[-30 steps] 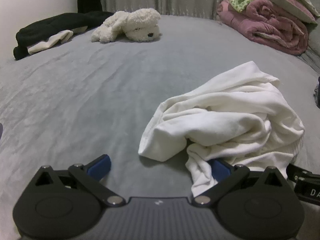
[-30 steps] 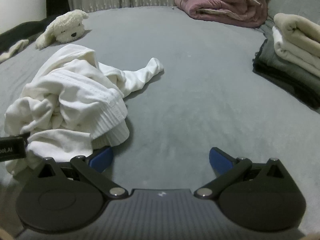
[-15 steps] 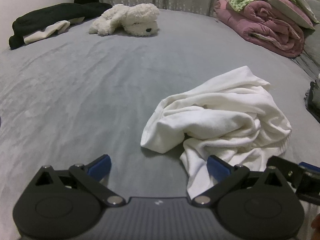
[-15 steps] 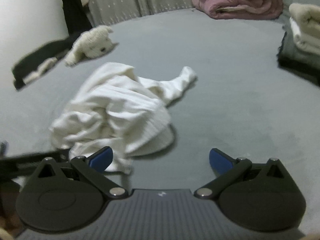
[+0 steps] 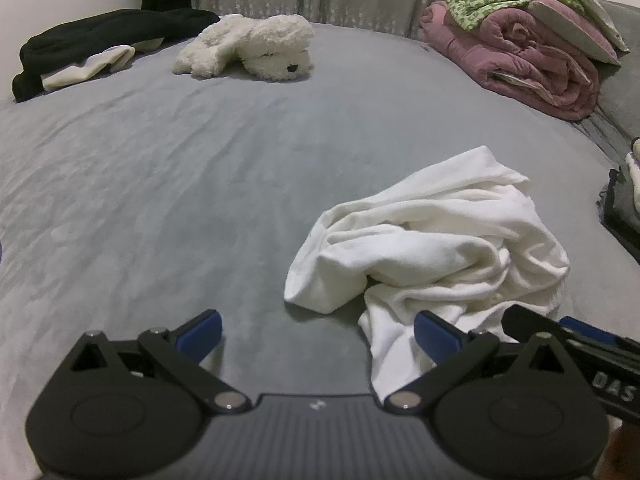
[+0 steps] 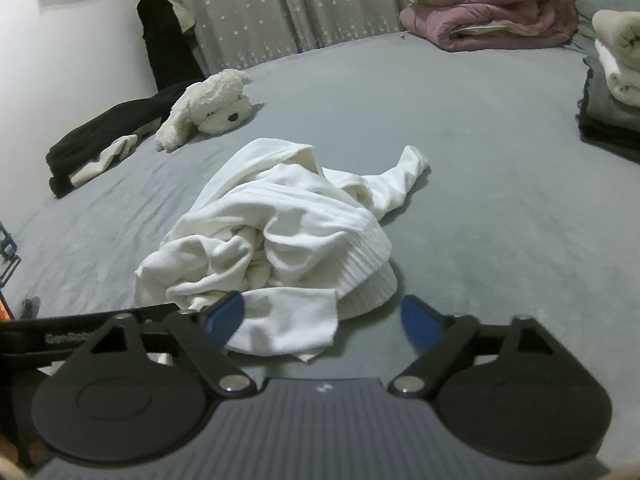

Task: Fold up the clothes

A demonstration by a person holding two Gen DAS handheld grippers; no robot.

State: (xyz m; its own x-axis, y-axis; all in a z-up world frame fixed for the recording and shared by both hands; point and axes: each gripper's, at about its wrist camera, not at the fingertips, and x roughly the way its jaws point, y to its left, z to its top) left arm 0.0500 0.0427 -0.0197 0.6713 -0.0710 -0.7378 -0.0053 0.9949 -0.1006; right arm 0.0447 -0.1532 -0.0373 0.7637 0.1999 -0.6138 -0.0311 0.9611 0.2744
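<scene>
White crumpled cotton garment lies just ahead of my right gripper, jaws closing, cloth edge between them; my left gripper gapes, unloaded.

Both views are dim, with a cool, flat indoor cast and no glare; light falls softly from above, leaving only faint shadows under the near edges of the crumpled white garment on the grey bed; fisheye bending bows the bed's far edge and darkens the corners; the right-wrist view is slightly softer, grainy towards its edges.
</scene>
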